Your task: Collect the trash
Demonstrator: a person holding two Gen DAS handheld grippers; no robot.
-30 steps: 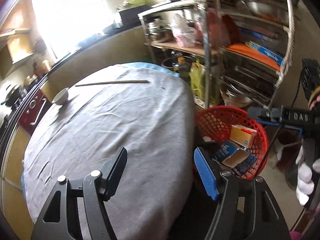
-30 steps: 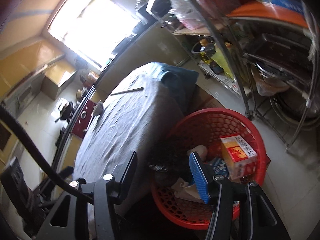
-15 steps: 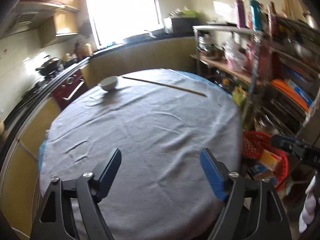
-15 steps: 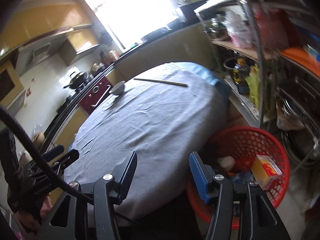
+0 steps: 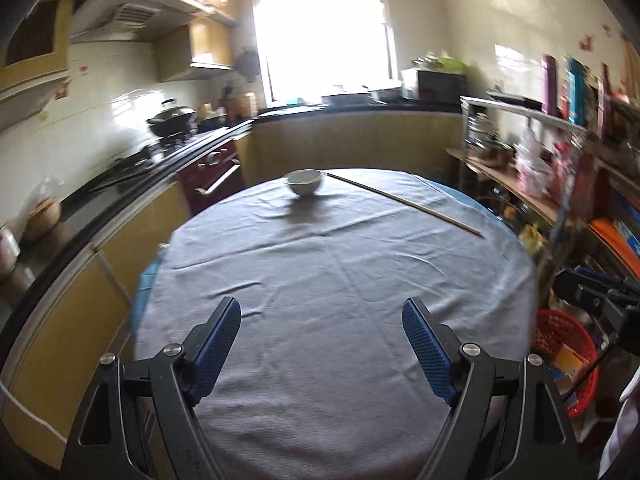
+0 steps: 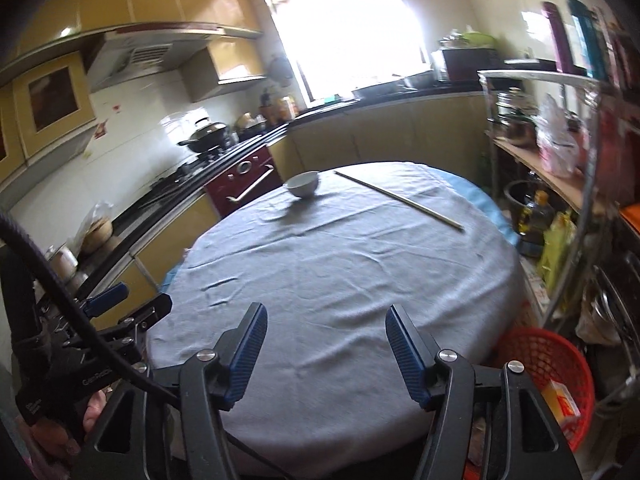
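A red plastic basket (image 5: 568, 360) stands on the floor right of the round table and holds boxes, among them a yellow carton (image 6: 562, 398); it also shows in the right wrist view (image 6: 548, 360). My left gripper (image 5: 322, 320) is open and empty over the near part of the grey tablecloth (image 5: 332, 280). My right gripper (image 6: 324, 326) is open and empty over the near table edge. A white bowl (image 5: 304, 182) and a long thin stick (image 5: 404, 203) lie at the far side of the table.
A metal shelf rack (image 6: 568, 184) full of goods stands close on the right. Kitchen counters with a stove and wok (image 5: 172, 116) run along the left and back walls. The other gripper (image 6: 104, 336) shows at the left in the right wrist view.
Both grippers have swung up and left from the basket to face the table. The basket has slid to the lower right of both views. Both grippers stay open and empty.
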